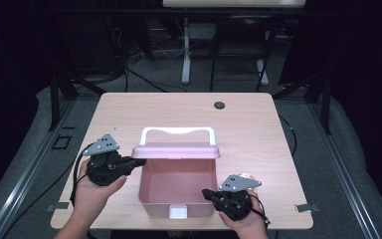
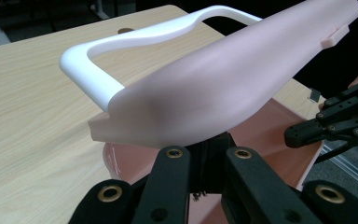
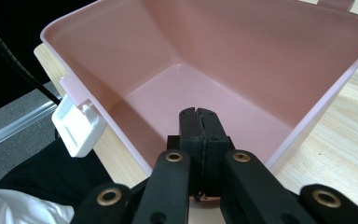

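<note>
Fingers of the left gripper (image 1: 129,164) look clamped on the pink lid (image 1: 175,151), holding it open over the box (image 1: 177,186) mid-worktop (image 1: 258,129). Right gripper (image 1: 210,194) is closed, empty, at the rim. Guessing next: swing the lid down, press the white latch (image 1: 178,212).

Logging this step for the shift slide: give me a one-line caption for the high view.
Left gripper holds the pink box's lid open; right gripper at its rim.
</note>
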`<state>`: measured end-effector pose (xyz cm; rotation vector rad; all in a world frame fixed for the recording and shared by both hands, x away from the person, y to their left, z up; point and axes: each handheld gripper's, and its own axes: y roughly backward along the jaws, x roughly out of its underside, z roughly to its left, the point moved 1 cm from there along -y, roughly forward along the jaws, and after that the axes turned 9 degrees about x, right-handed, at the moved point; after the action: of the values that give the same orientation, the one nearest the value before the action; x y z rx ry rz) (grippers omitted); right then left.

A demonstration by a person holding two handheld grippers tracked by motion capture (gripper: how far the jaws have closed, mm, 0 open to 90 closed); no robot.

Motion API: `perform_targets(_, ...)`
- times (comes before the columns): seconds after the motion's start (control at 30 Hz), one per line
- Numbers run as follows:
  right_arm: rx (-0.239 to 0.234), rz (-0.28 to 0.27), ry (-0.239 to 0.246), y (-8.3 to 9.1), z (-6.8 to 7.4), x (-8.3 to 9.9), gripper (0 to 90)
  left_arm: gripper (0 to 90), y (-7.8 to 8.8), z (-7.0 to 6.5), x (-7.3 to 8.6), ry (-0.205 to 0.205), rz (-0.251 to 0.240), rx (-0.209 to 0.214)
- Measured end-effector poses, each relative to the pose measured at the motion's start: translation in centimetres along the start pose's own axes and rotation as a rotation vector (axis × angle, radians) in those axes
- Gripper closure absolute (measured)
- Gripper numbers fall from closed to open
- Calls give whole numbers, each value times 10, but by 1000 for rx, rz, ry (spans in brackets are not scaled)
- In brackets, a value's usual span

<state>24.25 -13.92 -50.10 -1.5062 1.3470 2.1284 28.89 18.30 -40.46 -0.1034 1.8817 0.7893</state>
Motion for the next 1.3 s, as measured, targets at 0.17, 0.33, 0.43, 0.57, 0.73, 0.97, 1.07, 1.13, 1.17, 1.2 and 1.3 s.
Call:
perform_targets(0.17,-3,-4,-5,1,1,1,900,899,-1,3,-5,-3,2,-6)
perform_targets(0.33,-1,-9,0,1,3,2,900,899,-2,5,-10,-3,-3,-10)
perform_targets(0.43,0,-12,0,1,3,2,900,899,-2,6,-12,0,-7,-15)
perform_targets(0.57,4,-14,6,1,3,2,900,899,-2,9,-15,-3,-10,-13)
perform_targets(0.73,7,-21,13,1,4,3,900,899,-4,12,-18,0,-22,-20)
perform_targets(0.97,5,-31,13,1,3,4,900,899,-6,14,-22,11,-32,-30)
perform_targets(1.07,7,-31,13,1,4,4,900,899,-7,14,-25,13,-38,-36)
perform_targets(1.13,6,-29,11,1,4,3,900,899,-8,15,-26,15,-37,-39)
perform_targets(1.17,6,-29,11,1,4,3,900,899,-8,15,-26,15,-37,-39)
perform_targets(1.2,2,-33,12,1,3,4,900,899,-8,15,-26,17,-38,-41)
perform_targets(1.3,-1,-37,11,1,3,4,900,899,-8,17,-28,17,-39,-47)
